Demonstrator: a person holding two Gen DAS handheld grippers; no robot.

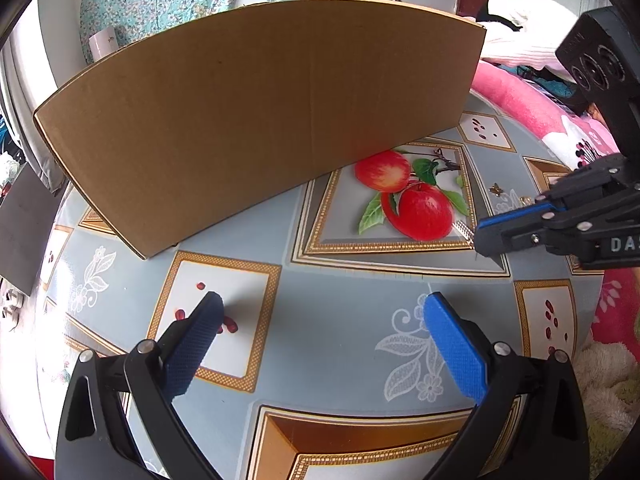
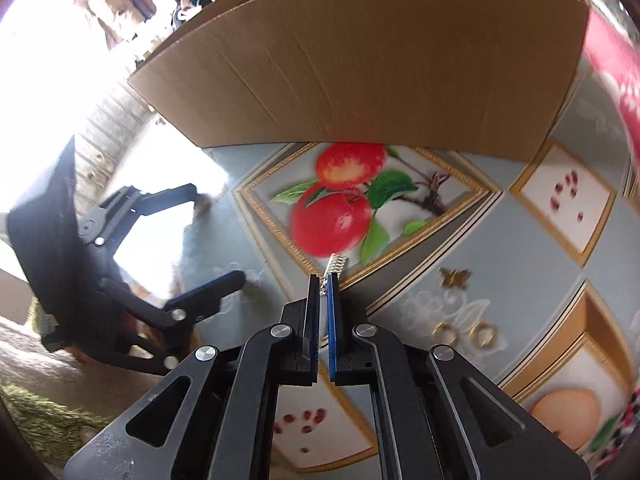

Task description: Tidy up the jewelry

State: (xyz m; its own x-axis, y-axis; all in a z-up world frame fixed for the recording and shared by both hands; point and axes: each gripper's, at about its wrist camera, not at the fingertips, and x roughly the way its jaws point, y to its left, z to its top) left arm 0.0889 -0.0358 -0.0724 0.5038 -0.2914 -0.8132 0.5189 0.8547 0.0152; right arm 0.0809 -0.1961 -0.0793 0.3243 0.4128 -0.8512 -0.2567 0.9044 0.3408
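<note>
My right gripper is shut on a silver sparkly bracelet, whose end sticks out past the tips above the tablecloth. In the left wrist view the same gripper comes in from the right with the bracelet at its tip. A gold butterfly piece and two gold rings lie on the tablecloth to the right of it. My left gripper is open and empty over the table; it also shows in the right wrist view. A cardboard box stands behind.
The table wears a blue-grey cloth printed with apples and gold frames. Pink and white bedding lies past the table's right edge. A green rug is below the near edge.
</note>
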